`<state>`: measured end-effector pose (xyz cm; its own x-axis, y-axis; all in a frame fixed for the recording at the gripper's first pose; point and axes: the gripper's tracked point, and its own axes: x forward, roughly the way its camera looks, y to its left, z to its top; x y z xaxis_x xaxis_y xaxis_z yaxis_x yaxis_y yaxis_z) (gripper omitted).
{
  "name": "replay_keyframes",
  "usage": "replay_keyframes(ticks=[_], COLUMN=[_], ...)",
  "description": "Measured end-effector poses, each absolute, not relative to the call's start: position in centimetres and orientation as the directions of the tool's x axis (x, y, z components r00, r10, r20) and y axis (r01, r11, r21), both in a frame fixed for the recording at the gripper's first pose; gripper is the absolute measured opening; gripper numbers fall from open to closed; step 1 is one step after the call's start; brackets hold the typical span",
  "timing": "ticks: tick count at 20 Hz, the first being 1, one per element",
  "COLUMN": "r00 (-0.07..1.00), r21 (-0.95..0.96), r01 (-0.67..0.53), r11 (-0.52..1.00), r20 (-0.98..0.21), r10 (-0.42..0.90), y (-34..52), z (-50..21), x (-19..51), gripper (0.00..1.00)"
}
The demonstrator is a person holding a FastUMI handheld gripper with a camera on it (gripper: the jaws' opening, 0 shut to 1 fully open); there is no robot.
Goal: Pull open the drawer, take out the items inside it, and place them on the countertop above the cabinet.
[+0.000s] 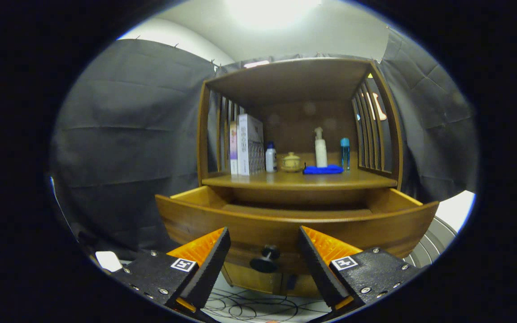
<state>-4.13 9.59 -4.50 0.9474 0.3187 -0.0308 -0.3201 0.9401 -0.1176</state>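
Note:
A wooden cabinet stands ahead with its drawer [294, 224] pulled out toward me. The drawer's dark round knob [265, 259] sits between my fingers, untouched by either. My gripper [264, 244] is open, level with the drawer front. The drawer's inside is mostly hidden by its front wall; I cannot tell what lies in it. On the countertop [299, 179] above the drawer stand white boxes [247, 144], a small white bottle [270, 158], a small tan jar [291, 162], a white pump bottle [320, 148], a blue tube [345, 153] and a folded blue cloth [322, 169].
Slatted wooden sides [370, 130] and a wooden top enclose the countertop shelf. Black cloth walls hang on both sides of the cabinet. A patterned floor [258, 307] lies below the drawer. A small white object [108, 260] lies low to the left of my fingers.

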Motion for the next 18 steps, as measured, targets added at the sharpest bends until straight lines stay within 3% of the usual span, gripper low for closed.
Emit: replay_keyframes(ticks=[3, 7, 18], r00=[0.953, 0.952, 0.918], r21=[-0.1, -0.08, -0.071], r01=[-0.302, -0.305, -0.311], r11=[0.948, 0.949, 0.948], r20=[0.005, -0.04, -0.281], r10=[0.304, 0.303, 0.28], y=[8.8, 8.8, 10.3], z=[-2.3, -1.5, -2.5], x=[-3.2, -0.6, 7.9], gripper=[0.94, 0.94, 0.94])
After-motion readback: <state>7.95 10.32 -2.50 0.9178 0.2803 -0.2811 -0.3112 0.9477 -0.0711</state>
